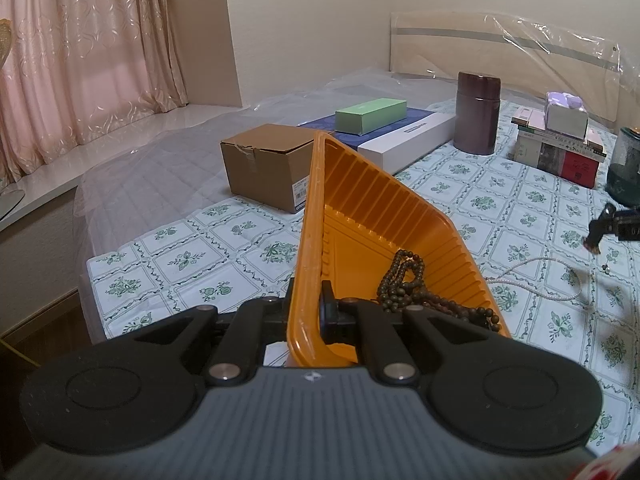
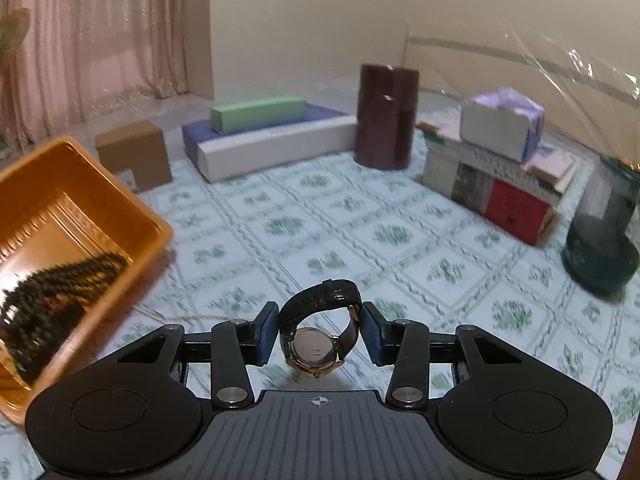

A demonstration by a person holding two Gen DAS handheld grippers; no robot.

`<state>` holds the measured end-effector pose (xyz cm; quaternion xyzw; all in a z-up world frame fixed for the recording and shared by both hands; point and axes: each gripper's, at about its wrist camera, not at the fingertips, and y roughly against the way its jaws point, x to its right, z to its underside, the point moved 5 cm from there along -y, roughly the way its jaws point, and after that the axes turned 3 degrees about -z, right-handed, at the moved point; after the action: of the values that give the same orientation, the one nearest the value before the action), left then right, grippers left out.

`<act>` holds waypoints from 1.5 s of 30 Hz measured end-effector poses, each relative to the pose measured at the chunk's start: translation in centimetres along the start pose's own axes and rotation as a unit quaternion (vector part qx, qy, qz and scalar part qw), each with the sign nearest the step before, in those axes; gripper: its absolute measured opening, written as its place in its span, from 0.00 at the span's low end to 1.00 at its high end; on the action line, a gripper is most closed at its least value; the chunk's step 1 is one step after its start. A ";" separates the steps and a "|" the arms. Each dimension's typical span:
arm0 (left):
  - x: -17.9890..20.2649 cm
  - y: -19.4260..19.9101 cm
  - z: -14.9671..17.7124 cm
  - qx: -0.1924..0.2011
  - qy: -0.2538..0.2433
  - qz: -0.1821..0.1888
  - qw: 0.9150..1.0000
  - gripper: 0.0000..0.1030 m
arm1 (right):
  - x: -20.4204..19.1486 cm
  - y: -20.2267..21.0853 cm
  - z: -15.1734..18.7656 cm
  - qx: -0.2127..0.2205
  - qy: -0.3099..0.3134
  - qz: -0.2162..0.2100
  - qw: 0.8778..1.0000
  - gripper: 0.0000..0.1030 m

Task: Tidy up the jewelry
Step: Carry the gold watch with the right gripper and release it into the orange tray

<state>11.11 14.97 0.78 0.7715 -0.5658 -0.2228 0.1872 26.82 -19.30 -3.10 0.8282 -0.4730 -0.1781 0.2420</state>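
Observation:
My left gripper (image 1: pixel 308 312) is shut on the near wall of an orange ribbed tray (image 1: pixel 360 200), which is tilted up off the bed. Dark wooden beads (image 1: pixel 404 280) lie heaped in the tray's low corner. A thin pearl necklace (image 1: pixel 532 268) lies on the floral bedcover to the tray's right. In the right wrist view, my right gripper (image 2: pixel 320 328) is shut on a gold-cased watch (image 2: pixel 316 344). Its black strap is pressed between the blue pads, above the cover. The tray (image 2: pixel 80 184) with the beads (image 2: pixel 60 288) is to the left, blurred.
At the back stand a cardboard box (image 1: pixel 264 168), a green box (image 1: pixel 370 115) on a flat blue-and-white box (image 1: pixel 404 138), a brown canister (image 1: pixel 478 112), stacked books (image 1: pixel 560 156) under a tissue box (image 1: pixel 566 114), and a dark green container (image 2: pixel 604 248) at right.

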 end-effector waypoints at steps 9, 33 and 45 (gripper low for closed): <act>0.0 0.0 0.0 0.000 0.000 0.000 1.000 0.07 | -5.2 1.3 -2.9 0.021 0.031 -0.059 0.998 0.43; 0.3 0.0 -0.1 0.000 0.002 0.002 1.000 0.07 | -18.2 -0.2 -5.6 0.007 0.052 -0.217 0.975 0.43; 0.4 0.0 -0.1 0.000 0.004 0.003 1.000 0.07 | -22.2 -1.8 -3.0 -0.060 0.040 -0.287 0.955 0.43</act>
<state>11.26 14.60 0.84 0.7708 -0.5670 -0.2196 0.1901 18.80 1.46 -0.14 0.9197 -0.1937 -0.2343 0.2486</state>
